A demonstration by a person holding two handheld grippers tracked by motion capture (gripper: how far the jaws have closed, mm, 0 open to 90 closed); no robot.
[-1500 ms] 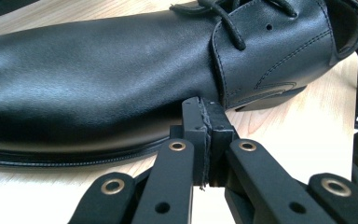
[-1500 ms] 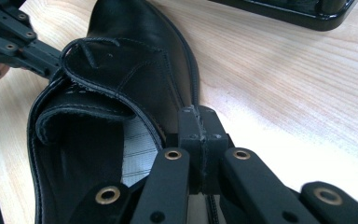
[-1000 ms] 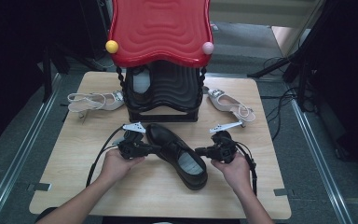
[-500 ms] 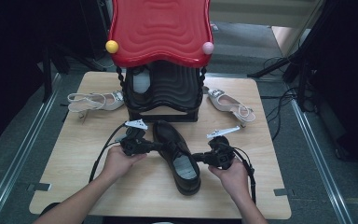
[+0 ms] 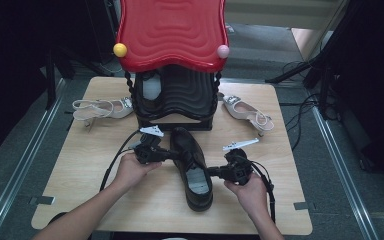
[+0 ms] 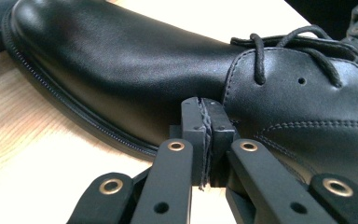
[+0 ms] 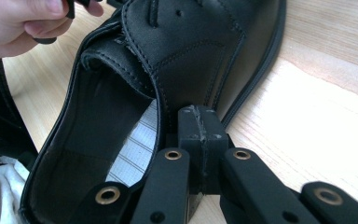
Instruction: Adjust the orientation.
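On the wooden table (image 5: 80, 175) before the red-topped rack (image 5: 172, 35), you press the closed, empty left gripper (image 5: 172, 155) and right gripper (image 5: 211, 172), jaws together, against opposite sides of the black shoe (image 5: 192, 167), apparently to nudge and straighten it.

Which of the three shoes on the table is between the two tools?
The black lace-up shoe at the table's middle. The two pale sandals, left and right, lie apart beside the black rack.
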